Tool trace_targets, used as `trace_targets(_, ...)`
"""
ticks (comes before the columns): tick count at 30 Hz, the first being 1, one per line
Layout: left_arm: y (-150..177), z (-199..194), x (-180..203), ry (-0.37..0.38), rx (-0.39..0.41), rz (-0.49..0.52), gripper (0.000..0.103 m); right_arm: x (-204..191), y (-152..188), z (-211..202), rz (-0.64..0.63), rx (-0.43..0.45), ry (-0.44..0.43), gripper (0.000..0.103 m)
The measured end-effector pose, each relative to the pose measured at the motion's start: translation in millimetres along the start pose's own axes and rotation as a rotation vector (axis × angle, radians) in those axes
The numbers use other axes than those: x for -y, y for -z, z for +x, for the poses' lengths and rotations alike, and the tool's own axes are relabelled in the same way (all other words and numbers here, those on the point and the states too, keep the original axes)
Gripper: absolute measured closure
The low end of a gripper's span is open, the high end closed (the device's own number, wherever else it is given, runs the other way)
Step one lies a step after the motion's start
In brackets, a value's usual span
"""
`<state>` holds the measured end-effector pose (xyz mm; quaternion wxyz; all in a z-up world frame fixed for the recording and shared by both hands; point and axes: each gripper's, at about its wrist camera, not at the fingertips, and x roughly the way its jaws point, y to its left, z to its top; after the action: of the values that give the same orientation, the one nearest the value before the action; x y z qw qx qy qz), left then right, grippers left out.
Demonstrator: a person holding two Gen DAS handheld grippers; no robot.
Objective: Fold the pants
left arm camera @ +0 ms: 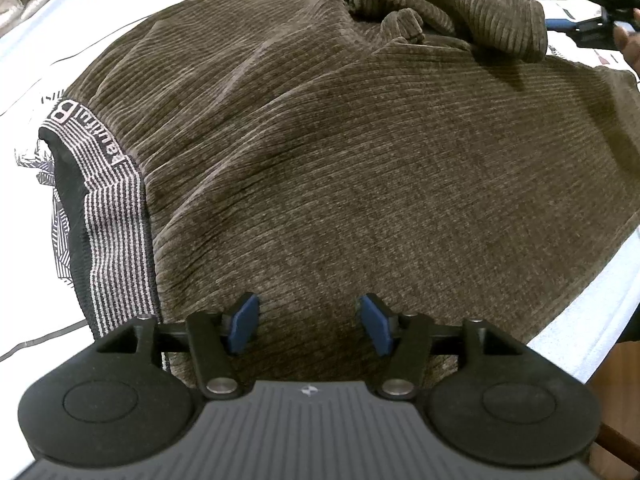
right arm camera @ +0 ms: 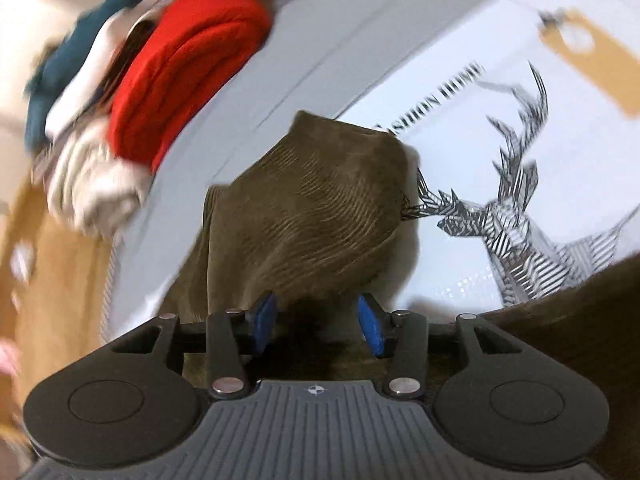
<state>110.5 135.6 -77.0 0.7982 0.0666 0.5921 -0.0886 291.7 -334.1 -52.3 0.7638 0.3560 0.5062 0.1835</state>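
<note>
Pants (left arm camera: 360,168) lie waistband-left, legs running right; left tool (left arm camera: 308,328) gapes, right tool (right arm camera: 316,322) gapes around a fold.

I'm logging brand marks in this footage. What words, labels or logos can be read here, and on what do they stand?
Striped waistband of the brown pants: large letters run sideways along it; only a "B" is clear, the rest I can't read.
White sheet, beside the deer print: a line of capitals, too blurred to read.
Left gripper and right gripper: a small emblem on each body, no words.
</note>
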Motion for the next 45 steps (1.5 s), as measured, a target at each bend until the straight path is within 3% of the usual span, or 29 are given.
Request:
trace_targets(9,-2,2,3,-0.003,-0.003,-0.008,0.036,22,-12,27,0.261,0.101,0.036,0.056)
trace_targets(12,-2,3,2,-0.001,-0.003,-0.011,0.036,17,-18,20,0.253,0.2,0.074,0.066)
trace_targets(15,-2,2,2,-0.001,-0.005,-0.013,0.036,14,-26,19,0.227,0.217,0.024,0.093)
trace_targets(21,-10,-8,0,-0.039,0.039,-0.03,0.037,-37,-45,-13,-0.043,0.325,-0.074,0.096)
trace_targets(24,-19,-23,-4,-0.052,0.148,-0.064,0.038,-36,-61,-59,-0.024,0.542,-0.111,0.097)
trace_targets(25,-22,-29,-4,-0.049,0.19,-0.074,0.039,-25,-64,-75,0.02,0.64,-0.077,0.097)
trace_targets(26,-25,-34,-4,-0.043,0.228,-0.079,0.039,-12,-64,-90,0.057,0.74,0.016,0.097)
trace_targets(28,-31,-43,0,-0.027,0.297,-0.071,0.039,23,-62,-112,0.179,0.887,0.29,0.097)
trace_targets(29,-33,-45,2,-0.021,0.326,-0.057,0.039,46,-61,-118,0.266,0.904,0.383,0.097)
trace_targets(31,-39,-47,10,-0.019,0.356,-0.02,0.039,90,-62,-119,0.408,0.838,0.46,0.097)
trace_targets(33,-43,-48,18,-0.031,0.36,0.009,0.039,112,-64,-115,0.432,0.793,0.474,0.097)
trace_targets(36,-51,-47,34,-0.037,0.369,0.053,0.039,116,-71,-112,0.38,0.772,0.459,0.093)
trace_targets(42,-94,-35,57,0.066,0.42,0.021,0.041,126,-76,-111,0.392,0.73,0.423,0.092)
trace_targets(45,-123,-18,73,0.069,0.457,0.011,0.041,133,-78,-111,0.426,0.716,0.397,0.082)
